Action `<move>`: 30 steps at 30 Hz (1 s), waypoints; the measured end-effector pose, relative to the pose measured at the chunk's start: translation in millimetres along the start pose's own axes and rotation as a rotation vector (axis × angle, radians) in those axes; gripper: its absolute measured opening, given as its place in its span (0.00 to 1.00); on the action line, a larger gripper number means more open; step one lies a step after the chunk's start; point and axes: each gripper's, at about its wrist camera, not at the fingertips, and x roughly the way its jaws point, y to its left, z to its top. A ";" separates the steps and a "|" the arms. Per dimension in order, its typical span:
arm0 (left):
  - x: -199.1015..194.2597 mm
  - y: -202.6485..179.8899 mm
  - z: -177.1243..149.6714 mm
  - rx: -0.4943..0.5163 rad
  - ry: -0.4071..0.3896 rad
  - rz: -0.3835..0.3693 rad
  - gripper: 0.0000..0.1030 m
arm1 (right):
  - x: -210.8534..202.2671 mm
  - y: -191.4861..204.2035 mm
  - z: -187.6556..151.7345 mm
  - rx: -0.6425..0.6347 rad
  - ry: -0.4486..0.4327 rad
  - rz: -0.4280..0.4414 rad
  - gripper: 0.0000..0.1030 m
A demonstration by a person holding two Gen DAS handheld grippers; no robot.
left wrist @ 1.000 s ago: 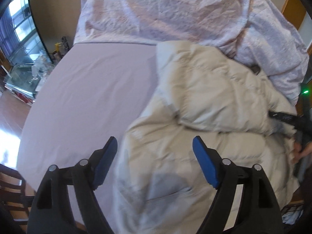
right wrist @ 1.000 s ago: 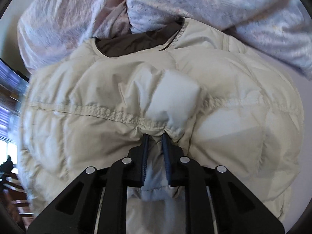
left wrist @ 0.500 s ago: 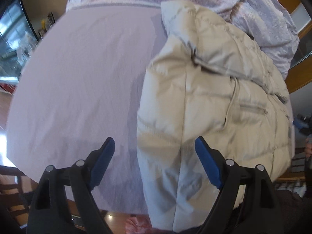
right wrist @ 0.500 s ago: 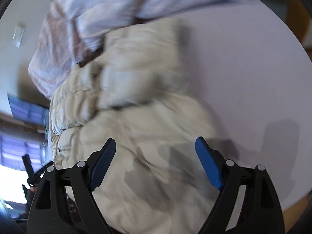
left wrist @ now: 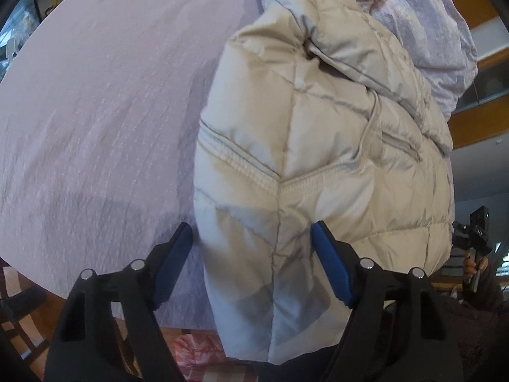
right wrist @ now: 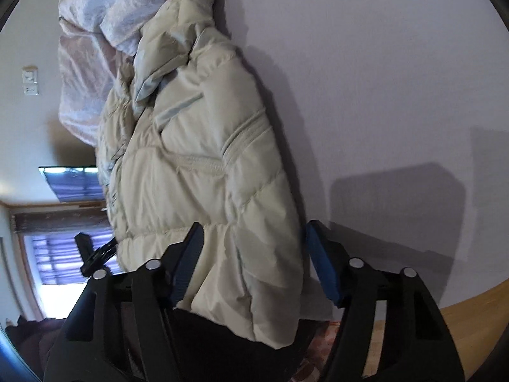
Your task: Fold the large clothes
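Observation:
A cream quilted puffer jacket (left wrist: pixel 311 146) lies folded lengthwise on the lilac sheet (left wrist: pixel 105 105), its near end hanging over the bed's front edge. My left gripper (left wrist: pixel 254 258) is open, its blue pads on either side of the jacket's near end without pinching it. In the right wrist view the same jacket (right wrist: pixel 206 172) fills the middle-left. My right gripper (right wrist: pixel 251 261) is open too, its jaws straddling the jacket's lower end.
A crumpled pale floral duvet (left wrist: pixel 423 22) is heaped at the far end of the bed behind the jacket, also in the right wrist view (right wrist: pixel 95 31). A pink patterned cloth (left wrist: pixel 197 350) lies below the bed edge. Wooden furniture (left wrist: pixel 19 312) stands at the lower left.
My right gripper was shut on a fold of the jacket one second ago and has since let go and pulled back. The jacket now lies folded narrower. My left gripper has come closer to its near end.

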 end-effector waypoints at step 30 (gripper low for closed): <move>-2.0 -32.4 -29.4 0.038 -0.005 -0.034 0.18 | 25.0 28.6 -14.5 -0.107 0.114 0.099 0.13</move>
